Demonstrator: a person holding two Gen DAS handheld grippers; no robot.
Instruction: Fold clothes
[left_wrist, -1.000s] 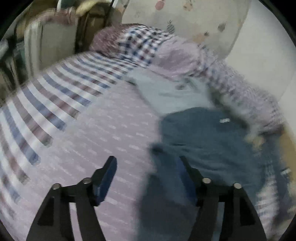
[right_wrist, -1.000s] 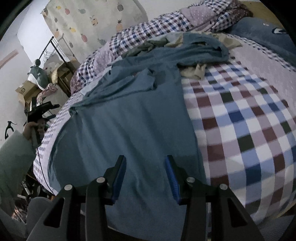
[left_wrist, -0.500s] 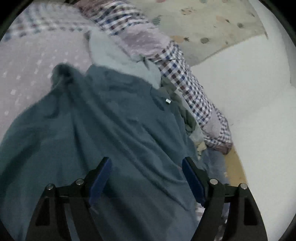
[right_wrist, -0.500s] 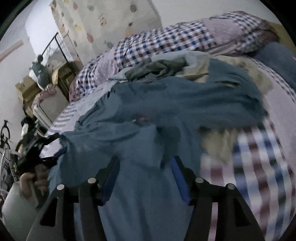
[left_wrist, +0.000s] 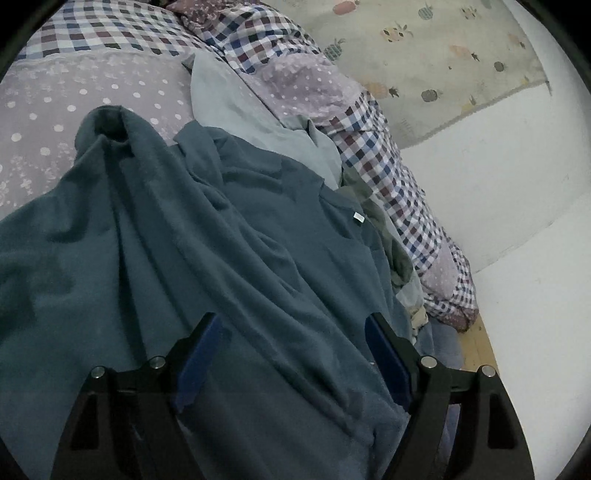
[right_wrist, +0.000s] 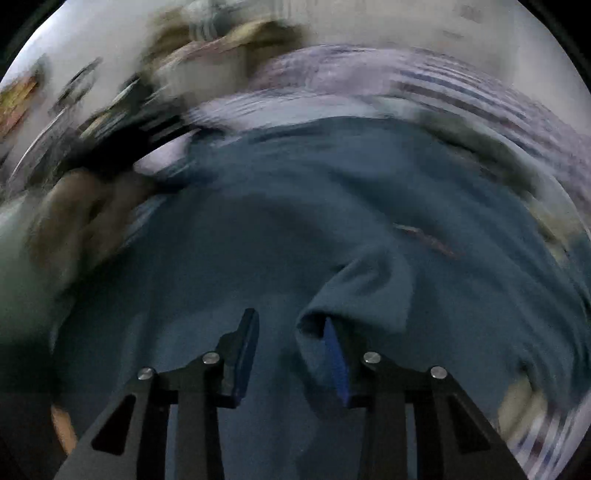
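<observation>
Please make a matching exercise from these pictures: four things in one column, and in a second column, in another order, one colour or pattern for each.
Things:
1. large shirt
2. garment lying beyond it
3. rolled quilt along the wall
4. wall hanging

Descriptions:
A. purple, blue and white checks
B. dark teal
C. cream with fruit prints
D. pale blue-grey

Pairs: 1-B, 2-D, 3-A, 4-C

The right gripper (right_wrist: 290, 343) has swung low over the teal shirt (right_wrist: 295, 229); the left gripper (left_wrist: 293, 341) now hangs above it.
</observation>
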